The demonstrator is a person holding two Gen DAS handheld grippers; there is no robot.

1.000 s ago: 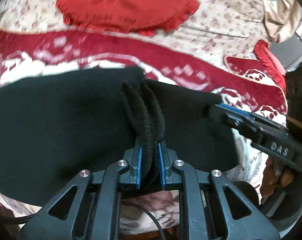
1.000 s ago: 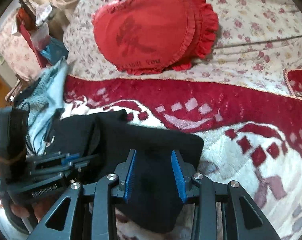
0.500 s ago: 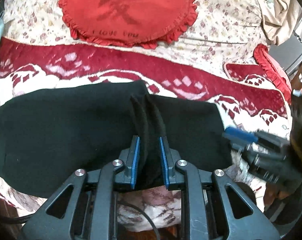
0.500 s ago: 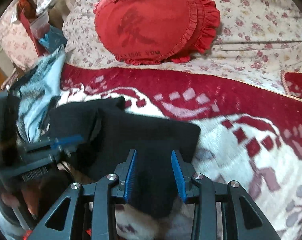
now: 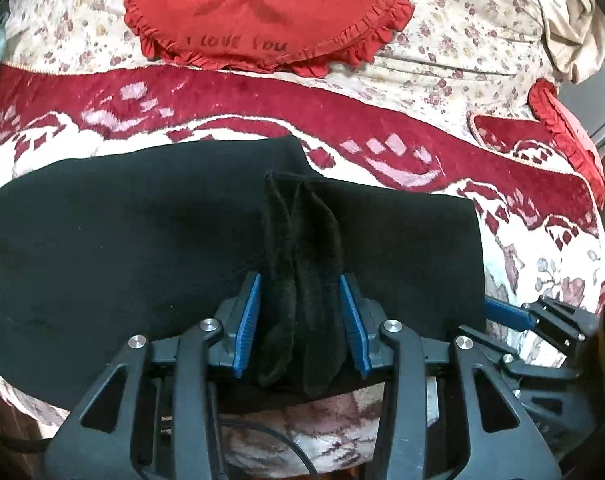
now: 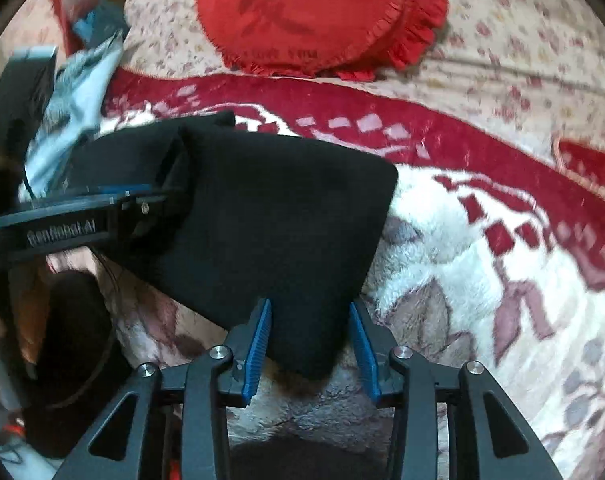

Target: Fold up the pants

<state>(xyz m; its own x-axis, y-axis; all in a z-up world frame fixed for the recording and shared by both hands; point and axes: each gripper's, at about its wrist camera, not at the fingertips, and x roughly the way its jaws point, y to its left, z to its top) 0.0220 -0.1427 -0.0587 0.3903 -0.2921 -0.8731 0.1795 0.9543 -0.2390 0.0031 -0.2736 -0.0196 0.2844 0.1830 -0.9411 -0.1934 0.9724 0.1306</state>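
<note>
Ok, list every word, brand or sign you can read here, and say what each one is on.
"I LOVE YOU": stitched along the lower edge of the round red cushion, below a large dark character too smeared to read.
"GenRobot.AI": pale lettering, somewhat blurred, on the black body of the left tongs in the right wrist view.
The same cushion wording in the right wrist view is too blurred to read.
Nothing legible on the black pants or the blanket.

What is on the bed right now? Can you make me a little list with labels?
Pants: black pants, folded, lying flat on the blanket
Blanket: red and white blanket
Pillow: round red pillow with frills, behind the pants
Left gripper: left gripper opening, bunched pants fabric between its pads
Right gripper: right gripper opening, pants corner between its pads
</note>
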